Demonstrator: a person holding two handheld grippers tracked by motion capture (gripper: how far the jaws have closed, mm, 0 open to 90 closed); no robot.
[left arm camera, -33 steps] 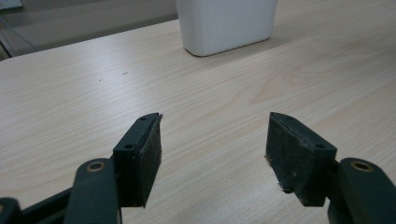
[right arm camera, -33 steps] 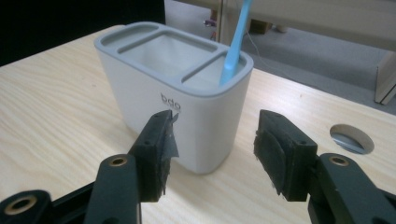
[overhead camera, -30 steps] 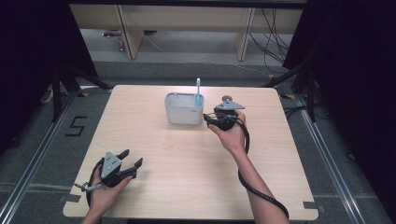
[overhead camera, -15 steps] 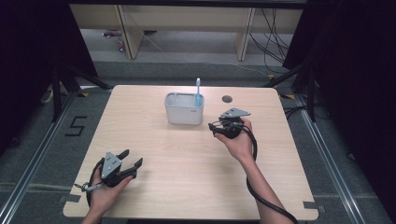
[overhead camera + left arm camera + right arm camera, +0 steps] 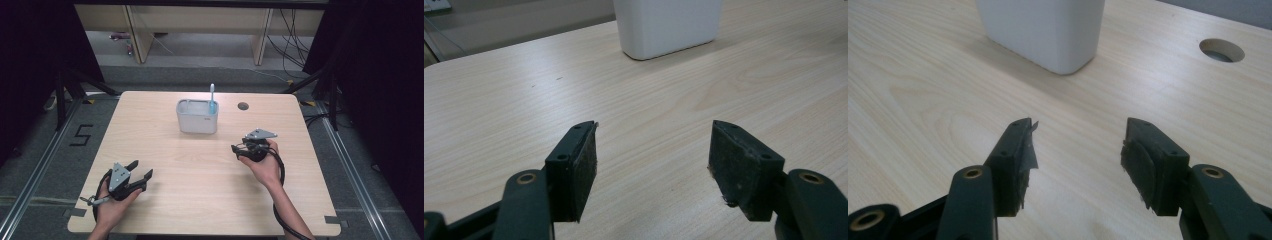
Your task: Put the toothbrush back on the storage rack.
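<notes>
Ahead of your claws, the white container [image 5: 667, 25] is cut off at the top edge; its contents are hidden.

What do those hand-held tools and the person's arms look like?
Each gripper, left and right, is black with two flat jaws, brass-coloured pivot pins, worn pads and a grey three-cornered plate on top. A black cable loops from each. The forearms are bare, no sleeves showing.

A lab: dark curtains [image 5: 45, 60], floor rails [image 5: 30, 180], cabling [image 5: 295, 30].
</notes>
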